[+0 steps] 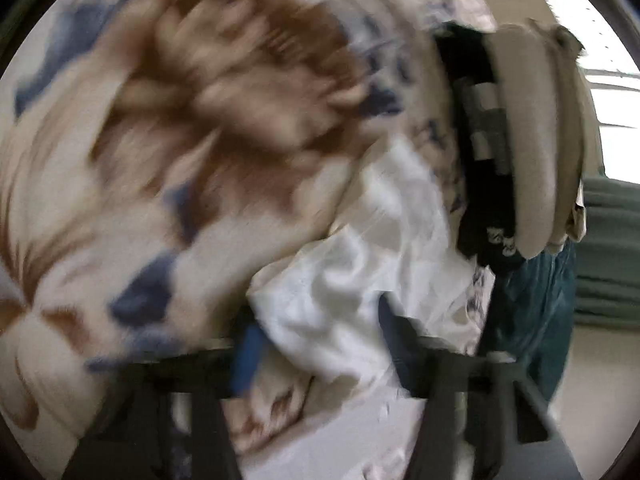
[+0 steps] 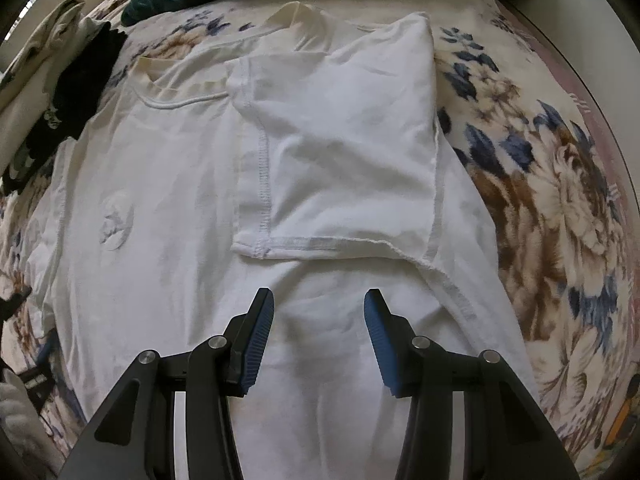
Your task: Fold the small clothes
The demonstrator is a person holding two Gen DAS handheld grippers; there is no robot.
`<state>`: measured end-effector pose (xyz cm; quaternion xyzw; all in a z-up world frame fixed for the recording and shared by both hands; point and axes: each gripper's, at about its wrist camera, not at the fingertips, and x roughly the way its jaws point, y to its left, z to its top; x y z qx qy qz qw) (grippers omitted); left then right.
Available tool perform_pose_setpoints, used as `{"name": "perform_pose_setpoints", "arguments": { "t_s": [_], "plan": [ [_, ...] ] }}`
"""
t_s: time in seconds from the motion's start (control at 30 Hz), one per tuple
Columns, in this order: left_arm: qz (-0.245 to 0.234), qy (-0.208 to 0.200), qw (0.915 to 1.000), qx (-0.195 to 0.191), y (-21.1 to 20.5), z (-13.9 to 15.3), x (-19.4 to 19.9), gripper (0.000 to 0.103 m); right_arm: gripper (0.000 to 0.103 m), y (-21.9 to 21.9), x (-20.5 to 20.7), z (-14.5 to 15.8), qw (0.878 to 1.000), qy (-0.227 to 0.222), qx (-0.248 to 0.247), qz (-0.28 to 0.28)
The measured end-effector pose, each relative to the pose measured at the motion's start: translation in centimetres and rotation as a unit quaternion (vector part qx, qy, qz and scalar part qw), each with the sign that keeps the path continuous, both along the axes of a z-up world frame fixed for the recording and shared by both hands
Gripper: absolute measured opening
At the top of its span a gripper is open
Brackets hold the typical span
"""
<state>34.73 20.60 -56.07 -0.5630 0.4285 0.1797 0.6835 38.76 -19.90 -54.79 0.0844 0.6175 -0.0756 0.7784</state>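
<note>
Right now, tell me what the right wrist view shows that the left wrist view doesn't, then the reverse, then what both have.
Only the right wrist view shows the white T-shirt laid flat with its folded-in sleeve, and the right gripper open above it, holding nothing.

Only the left wrist view, heavily blurred, shows a bunched part of the shirt at the left gripper, plus a teal cloth hanging beyond.

Both show the shirt, the floral blanket and the pile of beige and black clothes.
</note>
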Motion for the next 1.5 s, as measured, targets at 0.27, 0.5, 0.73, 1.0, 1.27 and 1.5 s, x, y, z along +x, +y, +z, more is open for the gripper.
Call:
{"name": "perform_pose_setpoints", "arguments": {
  "t_s": [0.27,0.5,0.73,1.0,1.27,1.5],
  "plan": [
    [-0.186,-0.079,0.9450,0.257,-6.2,9.9,5.8,0.001,0.049,-2.0,-0.6,-0.2,1.000,0.012,-0.009,-0.025],
    [-0.459,-0.090,0.8449,0.260,-22.4,8.0,8.3,0.003,0.049,-5.6,-2.9,-0.3,0.998,0.026,-0.009,-0.050],
    [-0.520,-0.038,0.8370,0.165,-23.5,6.5,6.1,0.038,0.057,-7.7,-4.6,0.8,0.998,0.021,0.031,-0.044],
    [-0.439,-0.019,0.8729,0.211,-15.4,8.0,13.0,0.086,0.058,-4.8,-1.8,1.2,0.986,-0.007,0.164,-0.016],
    [-0.501,0.062,0.7943,0.338,-16.6,1.1,22.0,0.086,0.047,1.5,3.3,-1.7,0.987,0.005,0.164,-0.002],
    [-0.502,0.040,0.7872,0.356,-16.0,3.1,21.2,0.088,0.046,1.7,1.6,-0.7,0.989,0.015,0.139,0.039]
  ]
}}
